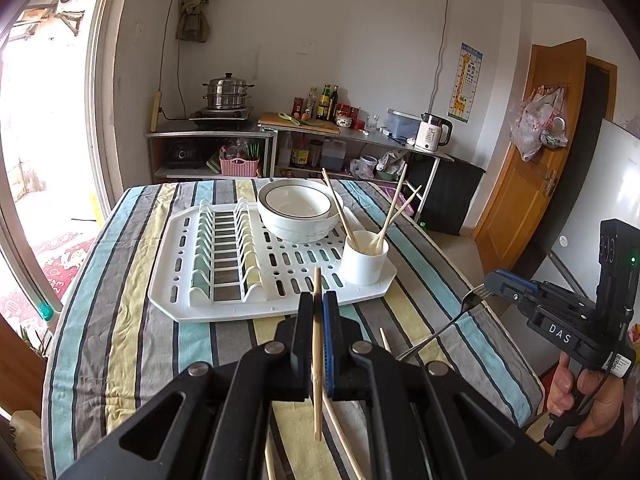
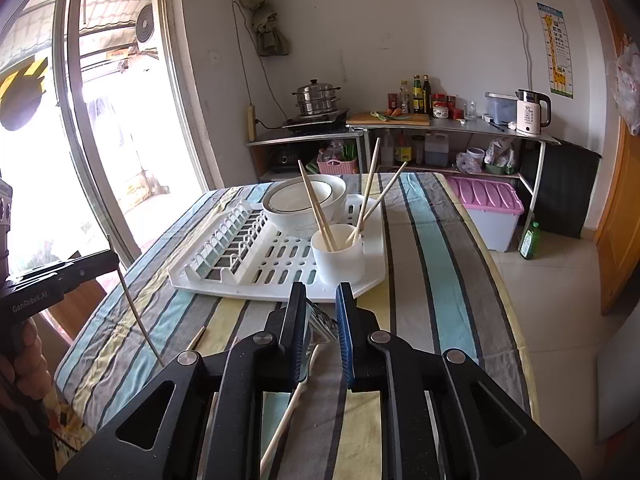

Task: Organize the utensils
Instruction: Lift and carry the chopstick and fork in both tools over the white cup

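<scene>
The left gripper [image 1: 318, 312] is pressed together on one chopstick [image 1: 317, 360], held upright just before the white drying rack [image 1: 224, 312]. The right gripper [image 2: 322, 320] pinches a fork [image 2: 322, 324] by its head, to the right of the rack. On the rack stand a white cup [image 1: 362, 264] with four chopsticks and stacked bowls [image 1: 298, 216]. More chopsticks [image 1: 340, 436] lie on the striped tablecloth [image 1: 120, 340] before the rack.

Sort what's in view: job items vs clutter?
Job:
- chopstick in left tongs
- fork in right tongs
- white cup holding chopsticks
- loose chopstick on table

Not in play:
- stacked bowls
- drying rack
- kettle
- steamer pot
</scene>
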A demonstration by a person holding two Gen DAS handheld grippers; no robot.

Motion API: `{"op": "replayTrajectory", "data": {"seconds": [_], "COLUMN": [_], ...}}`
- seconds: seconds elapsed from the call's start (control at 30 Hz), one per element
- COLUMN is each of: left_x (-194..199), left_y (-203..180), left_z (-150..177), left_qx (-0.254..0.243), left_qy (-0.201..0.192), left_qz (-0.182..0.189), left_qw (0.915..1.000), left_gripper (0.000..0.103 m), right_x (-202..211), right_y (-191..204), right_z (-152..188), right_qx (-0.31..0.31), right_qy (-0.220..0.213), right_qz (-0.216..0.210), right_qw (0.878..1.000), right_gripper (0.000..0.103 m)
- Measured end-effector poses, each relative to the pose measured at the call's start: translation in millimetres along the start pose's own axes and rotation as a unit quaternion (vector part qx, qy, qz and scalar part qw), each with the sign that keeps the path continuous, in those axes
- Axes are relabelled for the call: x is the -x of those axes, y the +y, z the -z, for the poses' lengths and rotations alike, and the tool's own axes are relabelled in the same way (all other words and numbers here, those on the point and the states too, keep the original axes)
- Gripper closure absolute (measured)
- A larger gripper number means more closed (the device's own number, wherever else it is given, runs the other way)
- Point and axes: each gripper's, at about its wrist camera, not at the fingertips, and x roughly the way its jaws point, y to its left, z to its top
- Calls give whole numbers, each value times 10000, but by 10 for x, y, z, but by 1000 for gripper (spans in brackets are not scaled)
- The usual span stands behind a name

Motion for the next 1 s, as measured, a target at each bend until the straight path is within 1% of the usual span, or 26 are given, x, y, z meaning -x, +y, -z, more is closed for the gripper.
{"op": "replayTrajectory", "data": {"seconds": [0.47,0.73,1.0], "left_x": [-133,-308,-546], "left_y": [-82,-221,-301], "left_z": [-216,-524,-896], "left_qx": [-83,-232,-228], "left_qy": [-38,-68,-118], "left_qz": [98,172,337], "left_qw": [9999,9996,9991], "left_gripper": [98,98,98], "right_x": [-66,-97,-224], "right_y": [-49,-64,-121], "right_z": [-205,-503,-776], "right_qx": [94,195,225], "right_qy": [-108,-274,-363], "right_qz": [50,147,232], "right_qw": [9999,9993,9988], "right_gripper": [88,88,88]}}
